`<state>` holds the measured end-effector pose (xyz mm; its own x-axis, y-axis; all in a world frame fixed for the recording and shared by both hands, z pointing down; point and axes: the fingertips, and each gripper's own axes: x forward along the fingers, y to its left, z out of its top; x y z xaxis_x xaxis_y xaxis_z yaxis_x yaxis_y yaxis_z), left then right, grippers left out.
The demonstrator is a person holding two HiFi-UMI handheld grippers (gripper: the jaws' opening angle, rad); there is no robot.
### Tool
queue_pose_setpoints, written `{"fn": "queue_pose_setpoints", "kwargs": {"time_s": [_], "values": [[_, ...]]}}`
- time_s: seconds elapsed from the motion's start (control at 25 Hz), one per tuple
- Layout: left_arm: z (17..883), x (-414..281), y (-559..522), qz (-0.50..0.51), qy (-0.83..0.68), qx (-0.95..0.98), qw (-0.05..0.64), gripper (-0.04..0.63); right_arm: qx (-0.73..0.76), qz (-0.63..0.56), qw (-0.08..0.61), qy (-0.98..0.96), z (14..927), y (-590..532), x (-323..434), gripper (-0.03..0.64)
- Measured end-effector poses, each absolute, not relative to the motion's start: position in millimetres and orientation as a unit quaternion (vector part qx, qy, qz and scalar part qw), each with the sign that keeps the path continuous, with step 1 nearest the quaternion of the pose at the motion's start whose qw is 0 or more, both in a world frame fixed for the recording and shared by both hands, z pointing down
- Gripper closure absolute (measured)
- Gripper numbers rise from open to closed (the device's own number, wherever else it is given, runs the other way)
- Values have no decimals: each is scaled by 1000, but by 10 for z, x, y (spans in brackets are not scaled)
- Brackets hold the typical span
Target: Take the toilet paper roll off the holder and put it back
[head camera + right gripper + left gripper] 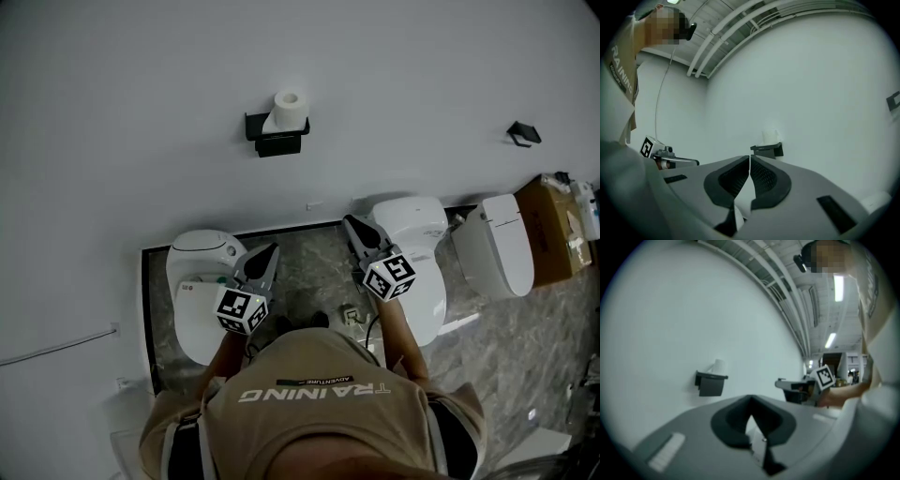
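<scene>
Currently at the approach stage, nothing grasped. Toilet paper roll [289,105] stands on end on top of the black holder [277,139], which is fixed to the white wall [131,84]. Left gripper [265,255] and right gripper [352,225] both hang well below the holder, the left roughly under it, the right below and off to its right. Both sets of jaws are pressed together with nothing between them. Each gripper view shows the tips meeting and the roll far beyond them.

How to do it well, as I read it:
- Spread the jaws wide before reaching the holder, since the roll is broad and soft.
- Use one gripper only; the other keeps out of the way.
- Come in level, with pads either side of the roll's body above the holder's top edge.
- Squeeze lightly so the tube does not crush.
- Lift straight up until clear of the holder.

Surface and room: the wall around the holder is plain matte white, with nothing beside the holder to snag on. A second small black fitting [524,133] sits far right of the holder. Below the holder is grey marbled floor [309,258]. On it are a white toilet [199,258] below-left of the holder, a second toilet [422,220] below-right and a third toilet [502,246] further right. A cardboard box [553,234] sits beyond that.
</scene>
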<state>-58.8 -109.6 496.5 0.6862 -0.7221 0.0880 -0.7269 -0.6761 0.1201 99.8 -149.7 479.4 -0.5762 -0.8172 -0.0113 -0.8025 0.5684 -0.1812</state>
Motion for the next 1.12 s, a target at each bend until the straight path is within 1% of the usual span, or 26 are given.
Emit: {"fn": "queue_pose_setpoints", "kwargs": {"time_s": [0.12,0.28,0.52,0.84,1.12], "values": [[4934,-584,-1025,15,-396,915,70,597,-456,-84,40,885,4886,-1251,983,600],[4963,-623,-1022,18,-401,913,71,597,-451,-67,13,890,4986,-1106,922,601],[4924,-757,-1033,7,-423,903,68,597,-422,-30,-4,906,4847,-1008,694,602],[4993,-785,-1003,19,-420,904,72,597,-412,-33,-7,911,4860,-1058,534,603],[5073,-973,-1095,24,-431,898,82,597,-408,-30,-32,912,4931,-1179,455,603]]}}
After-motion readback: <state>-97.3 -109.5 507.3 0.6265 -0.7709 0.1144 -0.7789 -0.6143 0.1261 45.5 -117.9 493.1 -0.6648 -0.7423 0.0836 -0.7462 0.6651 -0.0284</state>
